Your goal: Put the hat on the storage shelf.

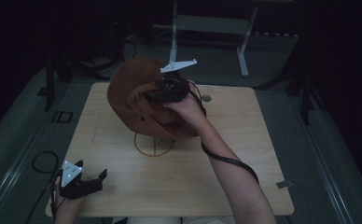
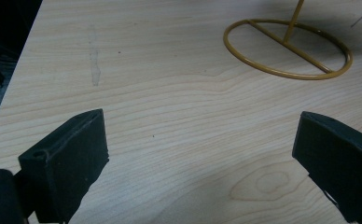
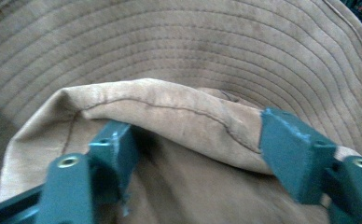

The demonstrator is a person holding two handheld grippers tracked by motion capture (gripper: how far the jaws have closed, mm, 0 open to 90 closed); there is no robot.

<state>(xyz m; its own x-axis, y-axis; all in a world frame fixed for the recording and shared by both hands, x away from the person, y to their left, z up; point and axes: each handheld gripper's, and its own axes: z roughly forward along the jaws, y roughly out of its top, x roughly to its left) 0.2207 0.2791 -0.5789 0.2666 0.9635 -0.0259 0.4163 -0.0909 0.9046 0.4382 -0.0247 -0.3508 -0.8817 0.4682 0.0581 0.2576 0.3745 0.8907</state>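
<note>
At the near left corner of the wooden table (image 1: 244,177), the person's left hand (image 1: 63,205) is resting with the left gripper (image 1: 100,177), its grey three-cornered plate facing up. In the left gripper view its two black jaws are standing spread wide, with nothing between them but bare wood grain, and the ring base of the wire stand (image 2: 288,49) is lying just beyond.

Farther in, near the middle of the table, that yellow wire stand (image 1: 153,145) is sitting flat on the wood, its thin upright rising into the hat. The brown bucket hat (image 1: 132,100) is hanging over it, tilted, with the brim turned up toward the far side (the crown is facing roughly toward the camera and the person's right).

The person's right forearm is reaching in from the bottom edge, and the right hand (image 1: 186,107) is holding the right gripper (image 1: 146,95) against the hat's crown, cable trailing back along the arm. In the right gripper view the jaws are standing apart, a folded seam of the hat's (image 3: 179,56) fabric is lying across the gap between them, and the pads are not pressing on it; the stitched brim is spreading beyond.
</note>
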